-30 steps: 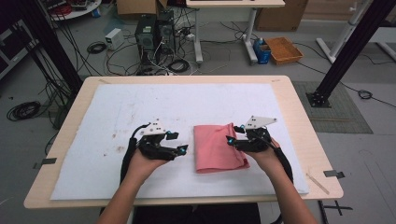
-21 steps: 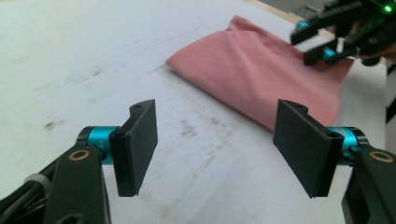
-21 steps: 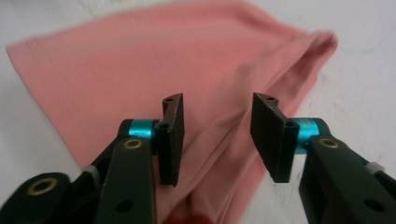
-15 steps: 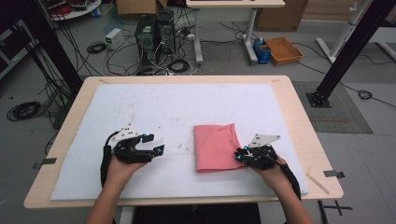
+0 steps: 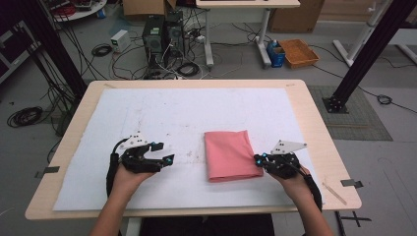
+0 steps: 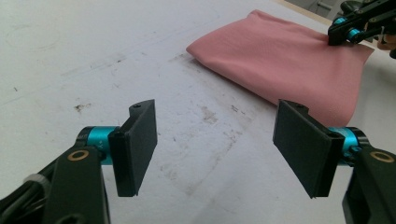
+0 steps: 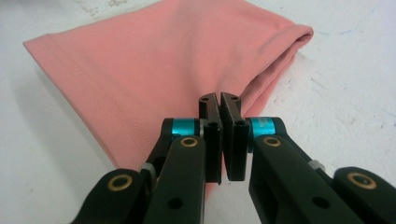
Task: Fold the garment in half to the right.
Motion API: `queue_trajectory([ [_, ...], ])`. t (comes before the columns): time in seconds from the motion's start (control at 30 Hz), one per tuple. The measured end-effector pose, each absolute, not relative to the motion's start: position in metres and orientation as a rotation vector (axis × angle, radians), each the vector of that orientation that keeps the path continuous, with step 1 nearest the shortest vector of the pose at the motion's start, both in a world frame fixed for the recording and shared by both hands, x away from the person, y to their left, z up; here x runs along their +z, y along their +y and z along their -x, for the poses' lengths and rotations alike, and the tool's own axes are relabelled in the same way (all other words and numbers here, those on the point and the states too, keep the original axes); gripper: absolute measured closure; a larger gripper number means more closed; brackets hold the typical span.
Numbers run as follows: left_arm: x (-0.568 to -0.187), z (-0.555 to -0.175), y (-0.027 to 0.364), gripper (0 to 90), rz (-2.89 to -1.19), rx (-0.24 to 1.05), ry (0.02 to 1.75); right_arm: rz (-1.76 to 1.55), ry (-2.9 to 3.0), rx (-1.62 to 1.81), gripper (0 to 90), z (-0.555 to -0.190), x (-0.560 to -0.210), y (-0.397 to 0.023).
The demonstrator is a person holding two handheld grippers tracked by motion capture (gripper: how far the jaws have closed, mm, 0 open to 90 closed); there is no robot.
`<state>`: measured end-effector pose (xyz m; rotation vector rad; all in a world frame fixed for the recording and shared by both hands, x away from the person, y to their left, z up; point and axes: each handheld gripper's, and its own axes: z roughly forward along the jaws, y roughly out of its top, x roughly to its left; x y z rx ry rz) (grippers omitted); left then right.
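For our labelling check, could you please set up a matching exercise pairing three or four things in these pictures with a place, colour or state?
Things:
1. left hand-held gripper
2. right hand-held gripper
3. cloth
4. basket

Descriptions:
A. pink, folded, lying on the white table cover
B. orange, on the floor beyond the table
C. jaws wide apart over the bare cover, nothing between them
D. jaws closed at the cloth's near right corner

Pairs: 1-C, 2-D, 3-A, 4-B
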<state>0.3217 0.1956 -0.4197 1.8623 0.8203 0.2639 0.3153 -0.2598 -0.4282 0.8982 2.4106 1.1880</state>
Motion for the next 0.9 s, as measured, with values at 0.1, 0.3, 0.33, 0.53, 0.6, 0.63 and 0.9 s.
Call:
queue_trajectory([
  [0.1, -0.418, -0.321, 0.195, 30.7, -1.864, 0.264, 0.816, -0.911, 2.442, 1.169, 86.4, -0.316, -0.435, -0.261],
  [0.3, -0.418, -0.321, 0.193, 30.7, -1.873, 0.256, 0.810, -0.958, 2.429, 1.165, 64.2, -0.323, -0.444, -0.264],
  [0.33, -0.418, -0.320, 0.193, 30.7, -1.874, 0.252, 0.811, -0.963, 2.415, 1.174, 58.6, -0.324, -0.442, -0.265],
  [0.53, -0.417, -0.320, 0.194, 30.7, -1.871, 0.263, 0.820, -0.983, 2.297, 1.228, 51.7, -0.333, -0.426, -0.267],
  [0.6, -0.416, -0.320, 0.195, 30.7, -1.869, 0.266, 0.821, -0.989, 2.268, 1.242, 47.7, -0.338, -0.422, -0.265],
  [0.63, -0.416, -0.320, 0.195, 30.7, -1.869, 0.267, 0.821, -0.997, 2.258, 1.247, 46.5, -0.341, -0.421, -0.263],
  [0.9, -0.413, -0.323, 0.199, 30.7, -1.862, 0.272, 0.822, -0.978, 2.213, 1.283, 33.9, -0.347, -0.417, -0.253],
])
